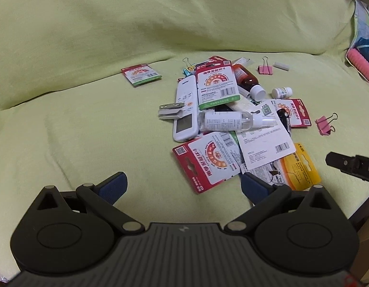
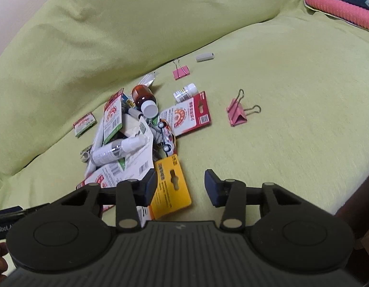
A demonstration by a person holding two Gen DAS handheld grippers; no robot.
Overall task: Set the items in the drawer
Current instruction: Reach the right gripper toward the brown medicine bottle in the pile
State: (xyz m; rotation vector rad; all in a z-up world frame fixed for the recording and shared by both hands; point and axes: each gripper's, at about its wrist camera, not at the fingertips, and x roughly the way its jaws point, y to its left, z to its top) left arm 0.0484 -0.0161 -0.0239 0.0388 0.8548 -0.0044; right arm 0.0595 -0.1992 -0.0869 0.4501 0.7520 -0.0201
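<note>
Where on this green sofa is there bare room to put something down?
Bare cushion lies right of the pink binder clip, and left of the white remote. The middle pile around the spray bottle is crowded.

Even, soft indoor light, fairly dim w/ a warm cast; no hard shadows, only faint ones in folds of the green cover (image 1: pixel 89 124) and under the pile (image 1: pixel 232 119). Small glare on the clear bottle (image 1: pixel 234 120) and brown bottle (image 2: pixel 143 95). Strong fisheye bend at edges, dark corners. Print soft, slight overall blur, esp far items
</note>
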